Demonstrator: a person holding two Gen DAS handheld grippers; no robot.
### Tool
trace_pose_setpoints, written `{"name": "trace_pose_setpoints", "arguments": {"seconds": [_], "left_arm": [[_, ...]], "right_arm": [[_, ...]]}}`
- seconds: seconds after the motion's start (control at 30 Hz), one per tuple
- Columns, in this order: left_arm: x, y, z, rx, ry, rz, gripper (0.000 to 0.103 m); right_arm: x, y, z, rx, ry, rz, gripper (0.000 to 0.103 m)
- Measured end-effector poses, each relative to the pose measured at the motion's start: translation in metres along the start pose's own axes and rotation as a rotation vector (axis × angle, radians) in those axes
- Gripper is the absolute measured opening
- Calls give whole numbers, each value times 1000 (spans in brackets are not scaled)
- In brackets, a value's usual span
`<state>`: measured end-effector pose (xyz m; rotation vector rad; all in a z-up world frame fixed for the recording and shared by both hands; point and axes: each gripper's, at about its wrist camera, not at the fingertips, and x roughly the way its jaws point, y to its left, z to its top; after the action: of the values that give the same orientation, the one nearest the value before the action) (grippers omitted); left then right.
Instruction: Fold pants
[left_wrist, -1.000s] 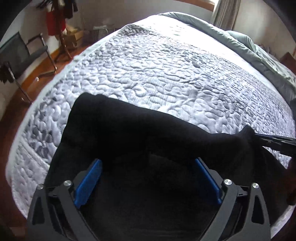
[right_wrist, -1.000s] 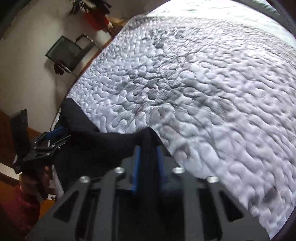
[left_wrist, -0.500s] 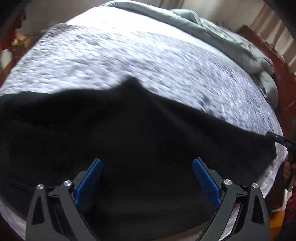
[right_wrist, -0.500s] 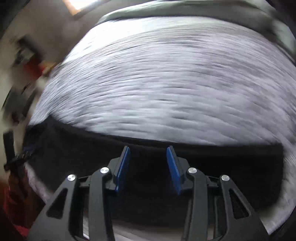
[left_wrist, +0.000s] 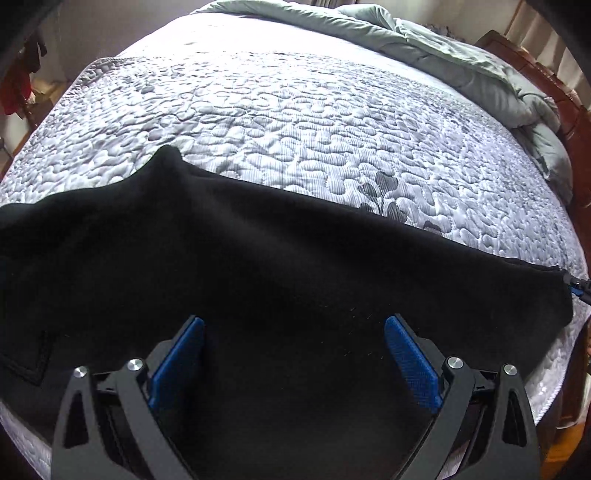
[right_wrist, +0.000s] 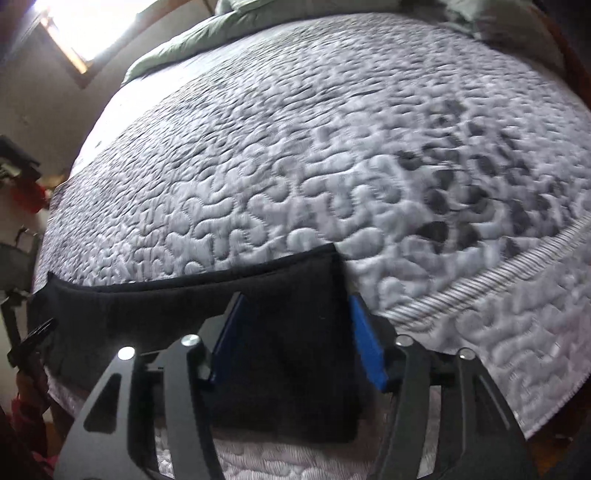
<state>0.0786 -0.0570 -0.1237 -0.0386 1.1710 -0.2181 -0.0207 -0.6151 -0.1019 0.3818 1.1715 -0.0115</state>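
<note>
The black pants (left_wrist: 280, 266) lie spread in a long band along the near edge of the bed (left_wrist: 295, 122), running from the left of the left wrist frame to the right edge, probably laid out flat so a clean fold can follow. The left claw (left_wrist: 293, 354) hangs over the middle of the cloth, its blue pads (left_wrist: 177, 365) wide apart and gripping nothing. The right claw (right_wrist: 295, 343) sits over the squared-off end of the pants at lower centre of its frame; its jaws have just been opening, with the cloth under the gap but not pinched, which reads as a release after stretching the fabric out. The black cloth swallows seams and layers, so I cannot tell waist from hem. A grey duvet (left_wrist: 461, 62) is bunched at the top right. The right wrist view is slightly blurred.
</note>
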Motion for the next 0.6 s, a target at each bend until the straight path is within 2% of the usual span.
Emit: {"name": "trace_pose_setpoints", "arguments": {"seconds": [0.03, 0.1, 0.2, 0.33, 0.4, 0.5, 0.57, 0.6], "left_arm": [[1, -2, 0, 3, 1, 8, 98], [1, -5, 0, 5, 2, 22, 98], [1, -7, 0, -11, -9, 25, 98], [-3, -15, 1, -24, -63, 20, 98], [2, -21, 1, -12, -66, 34, 99], [18, -30, -1, 34, -50, 104, 99], [20, -37, -4, 77, -65, 141, 99], [18, -38, -4, 81, -62, 141, 99]], "right_arm": [[-1, 2, 2, -21, -6, -8, 43], [-9, 9, 5, -55, -24, -6, 3], [-24, 9, 9, -48, -81, 56, 3], [-43, 10, 16, -61, -138, 33, 3], [-34, 0, 18, -33, -94, 4, 3], [-3, -10, 10, -16, 14, -52, 5], [-2, -16, 5, 16, -3, -33, 7], [-7, -20, 3, 61, -22, 2, 16]]}}
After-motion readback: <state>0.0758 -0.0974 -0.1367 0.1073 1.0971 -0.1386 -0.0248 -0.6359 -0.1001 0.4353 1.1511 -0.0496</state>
